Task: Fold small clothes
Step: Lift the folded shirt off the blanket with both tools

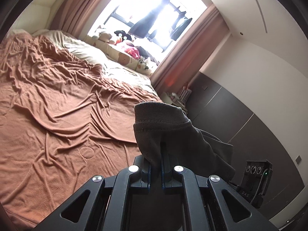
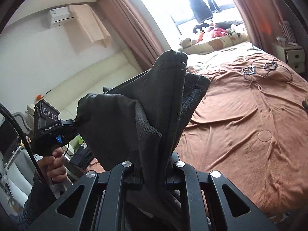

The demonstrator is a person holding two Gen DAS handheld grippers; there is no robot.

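- My left hand-held gripper (image 1: 160, 152) clamps the dark cloth (image 1: 173, 132).
- My right hand-held gripper (image 2: 154, 163) pinches its other edge, above the bed (image 2: 250, 125).

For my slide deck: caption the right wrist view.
Right tool and left tool both clamp a dark grey garment above the brown bedspread.

We note daylight from window (image 1: 146, 15) blown out to white glare; room evenly lit; fisheye bending, dark vignette at corners.
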